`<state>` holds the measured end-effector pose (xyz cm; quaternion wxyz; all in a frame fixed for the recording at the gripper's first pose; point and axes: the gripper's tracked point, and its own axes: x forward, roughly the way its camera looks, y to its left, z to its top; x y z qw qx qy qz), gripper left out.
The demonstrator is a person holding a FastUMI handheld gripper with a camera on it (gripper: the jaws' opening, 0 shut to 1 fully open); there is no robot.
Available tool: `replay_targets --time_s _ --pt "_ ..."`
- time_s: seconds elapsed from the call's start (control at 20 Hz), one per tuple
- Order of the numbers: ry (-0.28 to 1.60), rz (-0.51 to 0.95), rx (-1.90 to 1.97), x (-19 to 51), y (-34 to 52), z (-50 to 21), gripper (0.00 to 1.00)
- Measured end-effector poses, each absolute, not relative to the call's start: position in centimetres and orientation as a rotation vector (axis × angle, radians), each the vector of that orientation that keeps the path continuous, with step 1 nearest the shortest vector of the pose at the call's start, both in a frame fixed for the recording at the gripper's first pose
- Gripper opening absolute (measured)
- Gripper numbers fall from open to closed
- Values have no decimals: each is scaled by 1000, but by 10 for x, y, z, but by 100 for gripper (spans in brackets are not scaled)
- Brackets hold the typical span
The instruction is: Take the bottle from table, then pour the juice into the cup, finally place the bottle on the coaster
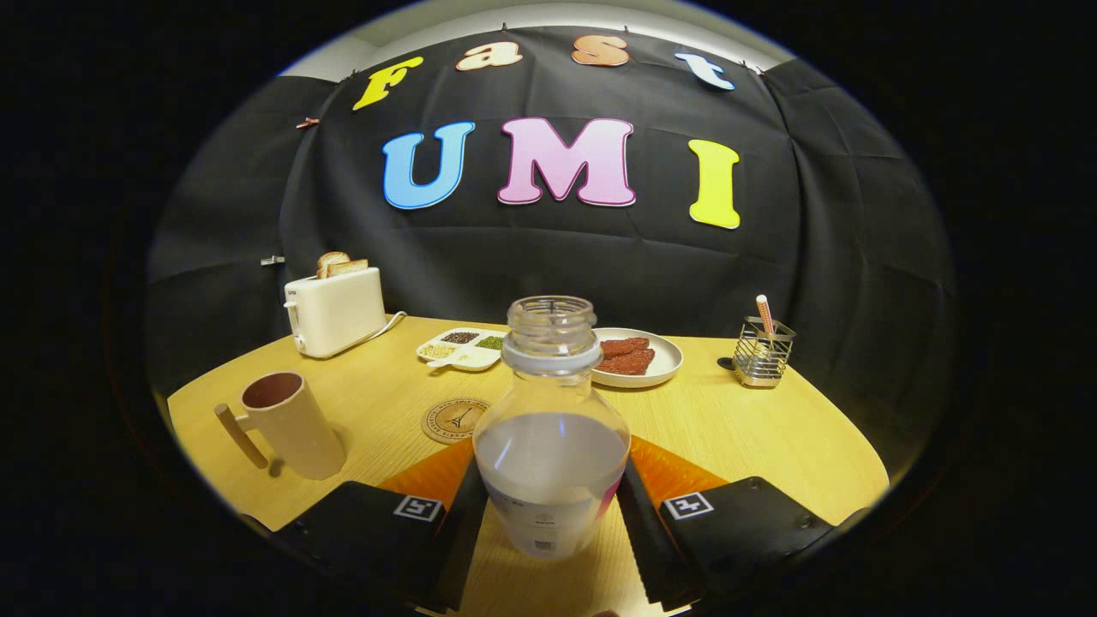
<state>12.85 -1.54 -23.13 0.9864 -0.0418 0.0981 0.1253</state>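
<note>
Judging the bottle (551, 428) smooth, rigid, uncapped and half full of pale juice, we reckoned it slippery and spill-prone, best held low on its wide belly. Our gripper (551, 514) was clenched there, both fingers pressing its sides. The bottle stood upright, just before the coaster (452, 420), right of the cup (287, 424).

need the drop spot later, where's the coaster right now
In the gripper view the round coaster lies flat on the table, just beyond the tongs that grip the bottle, between the mug and the bottle.
</note>
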Motion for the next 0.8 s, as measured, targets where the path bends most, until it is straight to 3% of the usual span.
replay_targets --time_s 0.25,0.8 --pt "208 299 -203 125 -5 -217 70" --pt "179 320 -506 123 24 -183 70"
